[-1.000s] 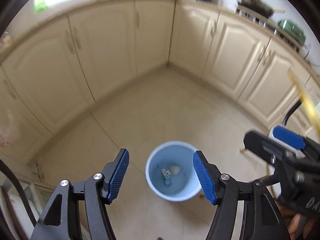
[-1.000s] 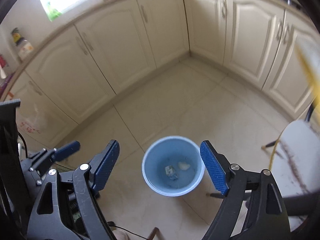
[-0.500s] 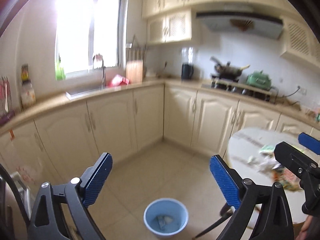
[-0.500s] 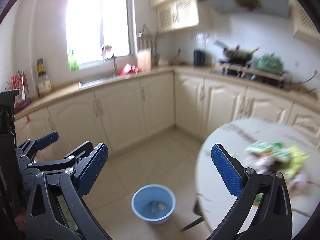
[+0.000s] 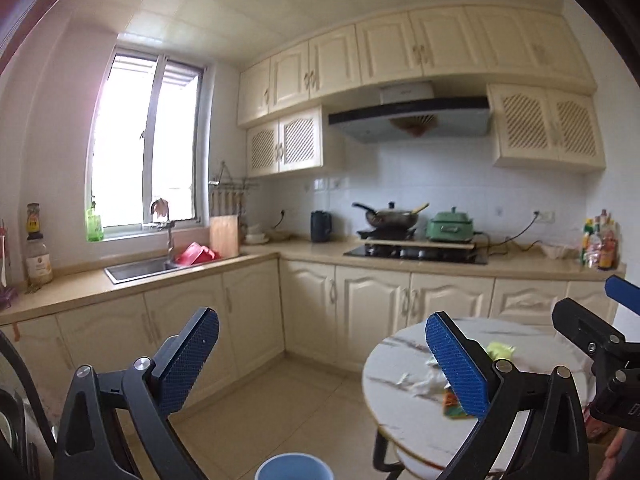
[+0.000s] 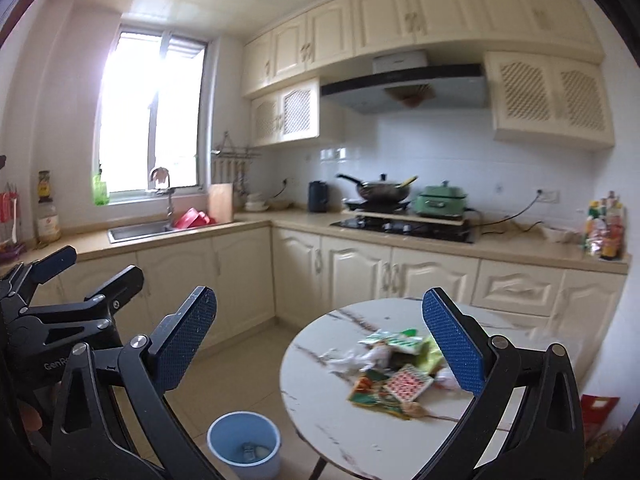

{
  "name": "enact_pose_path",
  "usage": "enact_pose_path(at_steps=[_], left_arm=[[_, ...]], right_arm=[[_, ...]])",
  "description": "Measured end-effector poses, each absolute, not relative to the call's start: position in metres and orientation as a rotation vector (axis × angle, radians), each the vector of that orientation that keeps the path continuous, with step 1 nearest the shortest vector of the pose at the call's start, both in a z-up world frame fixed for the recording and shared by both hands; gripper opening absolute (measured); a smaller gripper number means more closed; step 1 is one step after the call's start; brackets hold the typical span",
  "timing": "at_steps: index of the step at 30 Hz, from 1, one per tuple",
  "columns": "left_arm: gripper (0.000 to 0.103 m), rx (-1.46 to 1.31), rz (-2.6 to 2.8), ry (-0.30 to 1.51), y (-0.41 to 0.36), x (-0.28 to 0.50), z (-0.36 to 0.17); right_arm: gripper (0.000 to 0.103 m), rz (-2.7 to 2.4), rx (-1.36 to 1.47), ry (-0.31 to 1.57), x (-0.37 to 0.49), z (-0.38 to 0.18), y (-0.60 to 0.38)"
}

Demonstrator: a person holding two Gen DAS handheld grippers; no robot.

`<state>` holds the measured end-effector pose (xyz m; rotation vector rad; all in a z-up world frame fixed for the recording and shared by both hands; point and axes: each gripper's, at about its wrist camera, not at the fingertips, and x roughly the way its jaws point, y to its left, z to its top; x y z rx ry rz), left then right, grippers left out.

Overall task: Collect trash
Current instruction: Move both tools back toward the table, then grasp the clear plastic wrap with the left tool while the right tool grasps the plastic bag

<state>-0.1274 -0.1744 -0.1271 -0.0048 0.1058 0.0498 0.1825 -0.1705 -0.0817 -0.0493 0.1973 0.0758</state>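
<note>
Two handheld black grippers with blue ribbed pads face a cream-cabinet kitchen, both with jaws spread wide and nothing between them; the left gripper (image 5: pixel 322 364), whose jaws have just been opening, and the right gripper (image 6: pixel 320 348), which has likewise just been opening, hang in the air short of a round white marble-pattern table (image 6: pixel 320 412). A heap of crumpled trash (image 6: pixel 390 368), made up of green, yellow and red-printed snack wrappers with scraps of white paper, lies near the middle of the tabletop, just beside the right gripper's right pad as that camera sees it. On the tiled floor beside the table stands a round light-blue plastic bucket (image 6: pixel 244 442) with a few small scraps at its bottom; only its rim shows at the lower edge of the left wrist view. Behind, a dark wok (image 6: pixel 378 190) sits on the black stove next to a green electric pot (image 6: pixel 440 200), and a steel sink (image 6: pixel 138 230) lies under the bright window.
</note>
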Motion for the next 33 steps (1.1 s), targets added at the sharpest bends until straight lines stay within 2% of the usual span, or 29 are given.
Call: enact_pose_path(at_steps=[6, 10, 19, 25, 33], left_arm=[[0.102, -0.014, -0.008, 0.062, -0.165, -0.144, -0.150], [0.102, 0.013, -0.035, 0.077, -0.169, -0.115, -0.158], [0.102, 0.062, -0.110, 0.185, -0.185, -0.036, -0.135], [0.102, 0.087, -0.167, 0.342, -0.201, 0.056, -0.118], [0.102, 0.139, -0.182, 0.534, -0.222, 0.158, -0.131]], right_arm=[[0.103, -0.019, -0.034, 0.156, 0.154, -0.068, -0.214], [0.103, -0.069, -0.010, 0.153, 0.151, -0.068, -0.240], [0.103, -0.173, 0.044, 0.195, 0.159, -0.085, -0.303], [0.103, -0.242, 0.079, 0.302, 0.187, -0.116, -0.344], [0.103, -0.263, 0.133, 0.543, 0.257, -0.186, -0.388]])
